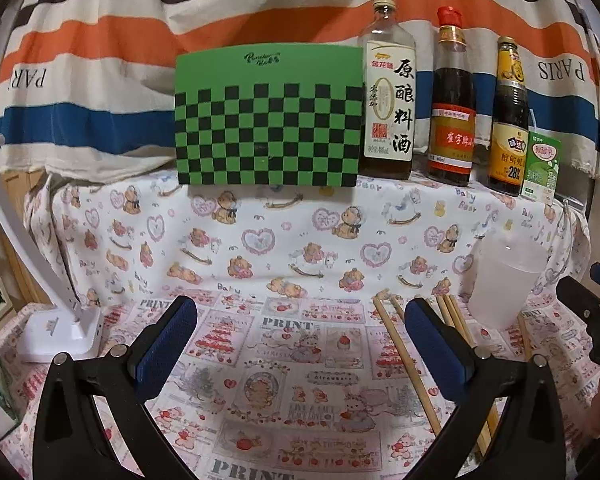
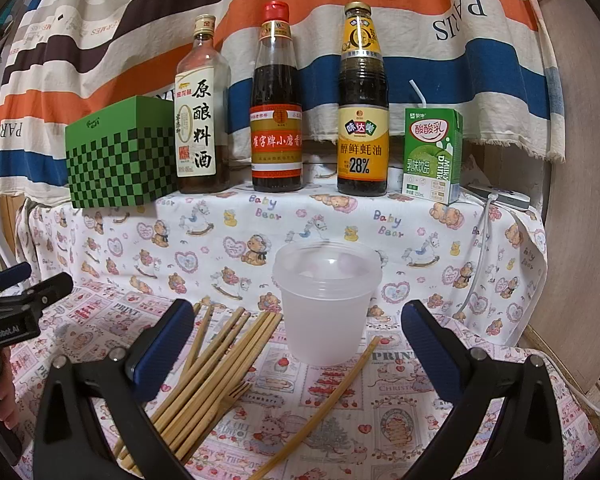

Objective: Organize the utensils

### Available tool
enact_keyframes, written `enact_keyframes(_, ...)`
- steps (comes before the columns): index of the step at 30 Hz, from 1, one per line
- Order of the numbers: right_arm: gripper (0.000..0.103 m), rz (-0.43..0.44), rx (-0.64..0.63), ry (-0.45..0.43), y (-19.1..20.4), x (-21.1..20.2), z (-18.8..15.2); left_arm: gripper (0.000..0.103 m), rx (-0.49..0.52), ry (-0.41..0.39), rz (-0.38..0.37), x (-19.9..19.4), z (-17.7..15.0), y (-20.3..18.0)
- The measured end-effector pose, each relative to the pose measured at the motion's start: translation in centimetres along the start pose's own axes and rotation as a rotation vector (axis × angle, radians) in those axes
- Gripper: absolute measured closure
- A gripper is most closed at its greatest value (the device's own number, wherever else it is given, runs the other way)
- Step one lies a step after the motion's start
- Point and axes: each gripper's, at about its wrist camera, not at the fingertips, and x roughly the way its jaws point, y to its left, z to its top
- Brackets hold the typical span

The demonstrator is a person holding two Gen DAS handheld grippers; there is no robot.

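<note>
Striped cloth in orange, blue, brown and cream hangs behind your work surface, which is covered by a printed tablecloth point(image 2: 380, 380) of bears, hearts and strawberries. Along the raised back ledge stand a green box with a black checker pattern point(image 1: 268, 120), a clear cooking-wine bottle with a white label point(image 2: 198, 120), a dark sauce bottle with a red cap point(image 2: 277, 120), a dark oyster-sauce bottle with a yellow label point(image 2: 362, 120) and a small green milk-drink carton with a straw point(image 2: 432, 156). Your left gripper point(image 1: 300, 344) hangs over bare cloth with its blue-padded fingers point(image 1: 168, 344) wide apart, gripping nothing. Your right gripper point(image 2: 298, 352) is likewise spread wide and empty. Between and just ahead of its fingers stands an upright translucent plastic cup point(image 2: 326, 300). Beside the cup, on its left in the right wrist view, lies a loose bundle of bamboo chopsticks point(image 2: 204, 384) flat on the cloth, with one curved bamboo stick point(image 2: 332, 396) lying apart, starting near the cup's base. A white lamp stand point(image 1: 56, 328) sits at the far left.
</note>
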Motion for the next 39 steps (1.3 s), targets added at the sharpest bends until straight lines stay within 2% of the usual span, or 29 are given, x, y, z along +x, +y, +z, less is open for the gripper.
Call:
enact_keyframes(6,0.0,0.0,0.0,0.0,-0.01,0.01,0.02,0.0,0.047,-0.03,0.007,-0.62,0.0,-0.88)
enact_keyframes(39,0.0,-0.005,0.003,0.008,-0.01,0.03,-0.07,0.0,0.036,-0.023,0.015,-0.67,0.0,-0.64)
